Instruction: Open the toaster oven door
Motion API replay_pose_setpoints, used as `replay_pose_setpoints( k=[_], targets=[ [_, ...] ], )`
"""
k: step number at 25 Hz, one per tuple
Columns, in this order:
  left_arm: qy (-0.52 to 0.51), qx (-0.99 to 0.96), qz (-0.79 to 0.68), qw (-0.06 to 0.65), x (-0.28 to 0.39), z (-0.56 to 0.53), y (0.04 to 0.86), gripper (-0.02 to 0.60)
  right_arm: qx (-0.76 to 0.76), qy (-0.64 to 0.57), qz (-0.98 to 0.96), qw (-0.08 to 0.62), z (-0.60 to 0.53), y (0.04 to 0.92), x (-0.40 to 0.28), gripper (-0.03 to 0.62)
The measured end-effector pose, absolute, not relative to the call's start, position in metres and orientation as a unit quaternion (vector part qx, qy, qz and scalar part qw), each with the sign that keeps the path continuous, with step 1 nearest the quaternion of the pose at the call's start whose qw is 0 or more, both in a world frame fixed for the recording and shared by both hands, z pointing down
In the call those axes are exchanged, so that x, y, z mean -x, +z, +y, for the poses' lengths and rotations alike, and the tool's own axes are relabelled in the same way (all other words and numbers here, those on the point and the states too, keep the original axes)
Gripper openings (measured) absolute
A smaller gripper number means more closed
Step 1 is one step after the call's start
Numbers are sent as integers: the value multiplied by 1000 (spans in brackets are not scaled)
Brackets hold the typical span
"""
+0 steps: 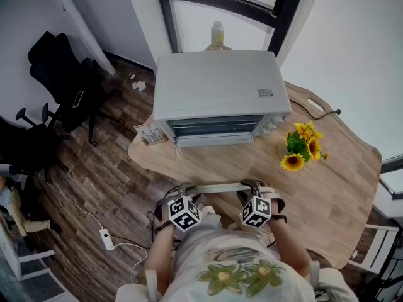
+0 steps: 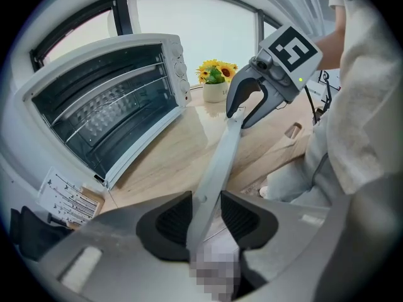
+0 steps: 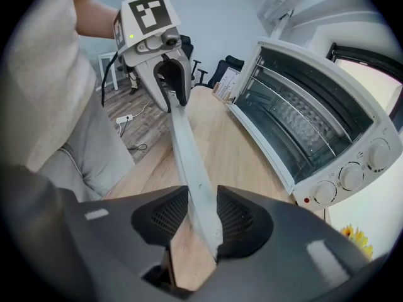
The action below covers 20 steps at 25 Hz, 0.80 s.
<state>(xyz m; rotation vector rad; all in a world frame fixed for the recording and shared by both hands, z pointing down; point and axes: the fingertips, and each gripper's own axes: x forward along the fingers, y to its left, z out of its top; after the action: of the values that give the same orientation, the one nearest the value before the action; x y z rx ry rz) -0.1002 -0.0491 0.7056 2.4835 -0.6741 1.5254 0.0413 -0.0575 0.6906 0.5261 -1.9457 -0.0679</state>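
Oddly, the left gripper (image 1: 190, 191), low and left of centre, is closed on one end of a pale flat bar (image 1: 220, 187) that looks stiff and light. The toaster oven (image 1: 217, 83) sits at upper centre. Its glass door (image 1: 214, 126) is likely fragile and best gripped along its top edge. The right gripper (image 1: 251, 189) clamps the bar's other end.

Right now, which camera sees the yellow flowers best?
The head view: the flowers show whole from above. The left gripper view shows them small, far off; the right gripper view only their edge.
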Motion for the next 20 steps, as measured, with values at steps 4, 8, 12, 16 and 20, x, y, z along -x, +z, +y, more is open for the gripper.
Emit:
replay_pose_setpoints(
  k=[4, 8, 12, 16, 20],
  targets=[
    [501, -829, -235, 83, 100, -49, 705, 150, -224, -29, -815, 534, -57, 691, -41, 144],
    [492, -833, -230, 106, 98, -48, 704, 150, -223, 4, -824, 521, -55, 691, -40, 172],
    [467, -844, -229, 132, 92, -46, 694, 150, -226, 33, -831, 508, -52, 686, -39, 193],
    [410, -862, -253, 159, 86, -54, 671, 150, -243, 55, -843, 477, -54, 671, -36, 193],
    [348, -878, -284, 167, 80, -70, 641, 150, -272, 73, -857, 432, -60, 648, -34, 190]
  ],
)
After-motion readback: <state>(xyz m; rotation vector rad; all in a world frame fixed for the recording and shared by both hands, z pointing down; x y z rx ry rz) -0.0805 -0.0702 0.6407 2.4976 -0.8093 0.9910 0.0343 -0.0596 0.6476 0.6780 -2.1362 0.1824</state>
